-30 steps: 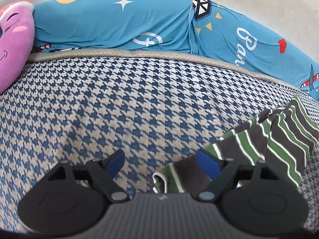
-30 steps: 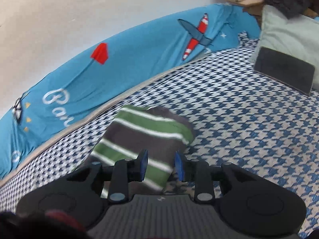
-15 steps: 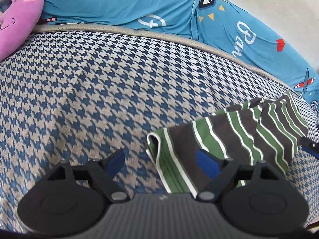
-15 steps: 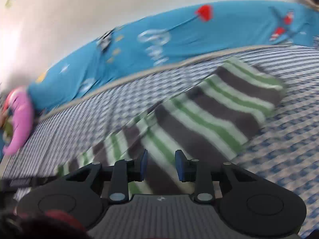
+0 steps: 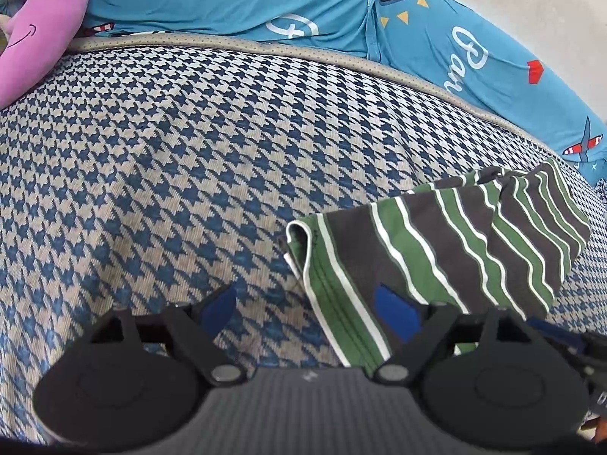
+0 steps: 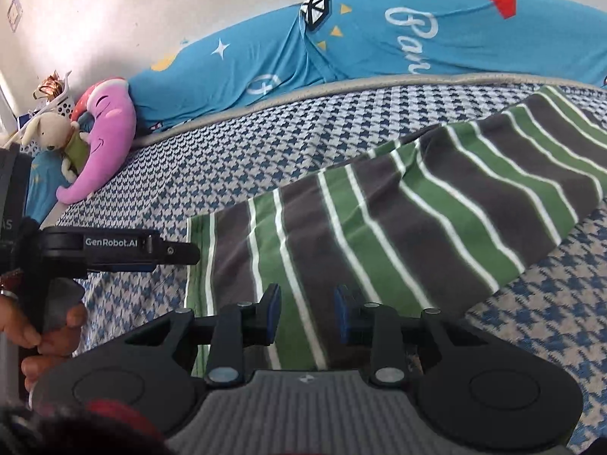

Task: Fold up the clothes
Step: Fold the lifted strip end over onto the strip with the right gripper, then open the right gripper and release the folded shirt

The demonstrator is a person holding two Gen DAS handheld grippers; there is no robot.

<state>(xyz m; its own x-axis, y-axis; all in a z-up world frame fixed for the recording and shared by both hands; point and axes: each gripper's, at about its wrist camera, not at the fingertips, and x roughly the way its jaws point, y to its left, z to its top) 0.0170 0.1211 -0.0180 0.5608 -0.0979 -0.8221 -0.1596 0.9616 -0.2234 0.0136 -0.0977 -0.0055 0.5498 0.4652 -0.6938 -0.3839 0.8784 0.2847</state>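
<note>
One garment shows: a striped shirt (image 5: 447, 239) lies on the bed (image 5: 189, 151) as a long folded strip, running toward two o'clock in the left view. Left tool (image 5: 309, 309) hangs apart, its hem between the fingers, unpinched. Right tool (image 6: 307, 313) stands narrowly apart over the stripes, gripping nothing. Probably crosswise folds remain.

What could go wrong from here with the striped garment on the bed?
The left tongs stand wide open over the striped garment, straddling its loose rolled hem; closing there might catch one layer only. The right tongs show a gap above the cloth, so the half-made fold could slide on the houndstooth cover.
</note>
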